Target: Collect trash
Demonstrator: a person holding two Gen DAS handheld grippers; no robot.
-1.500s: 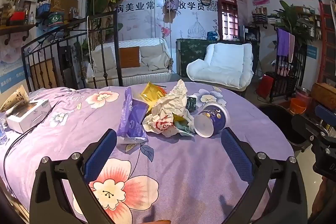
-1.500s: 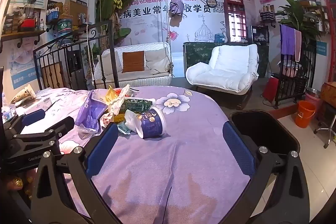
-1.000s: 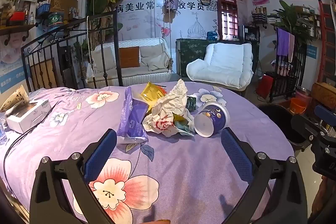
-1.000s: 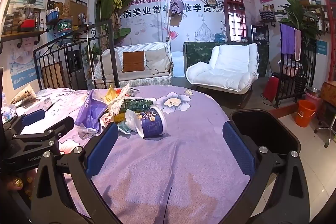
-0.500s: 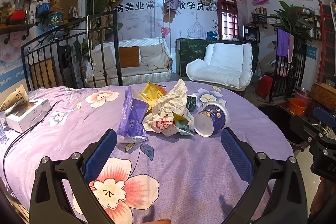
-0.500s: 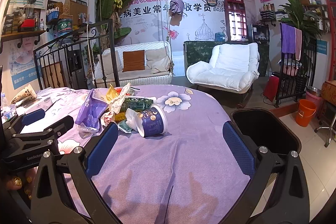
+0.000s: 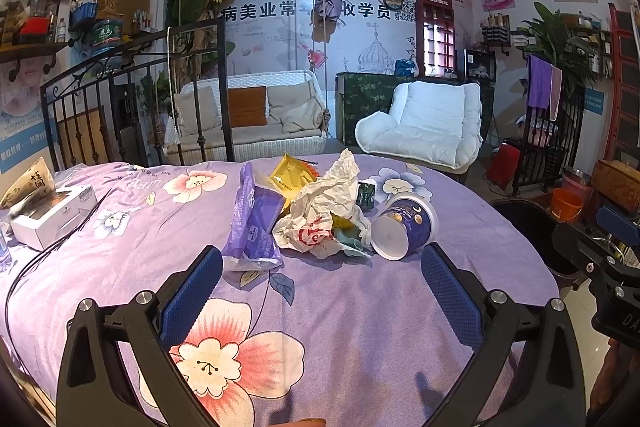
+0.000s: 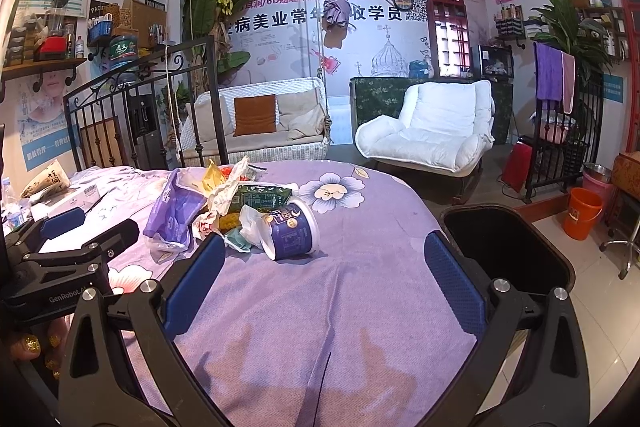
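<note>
A pile of trash lies mid-table on the purple floral cloth (image 7: 340, 307): a purple plastic pack (image 7: 250, 223), crumpled white paper (image 7: 320, 211), a yellow wrapper (image 7: 290, 175), a green packet (image 8: 260, 195) and a tipped blue paper cup (image 7: 404, 227), which also shows in the right wrist view (image 8: 290, 229). My left gripper (image 7: 320, 291) is open and empty, short of the pile. My right gripper (image 8: 320, 275) is open and empty, just short of the cup. A black trash bin (image 8: 508, 247) stands off the table's right edge.
A white box (image 7: 54, 215) and a black cable (image 7: 44, 251) lie at the table's left. A black iron railing (image 7: 132, 107) stands behind the table. An orange bucket (image 8: 582, 213) sits on the floor to the right. A white armchair (image 8: 432, 135) stands beyond.
</note>
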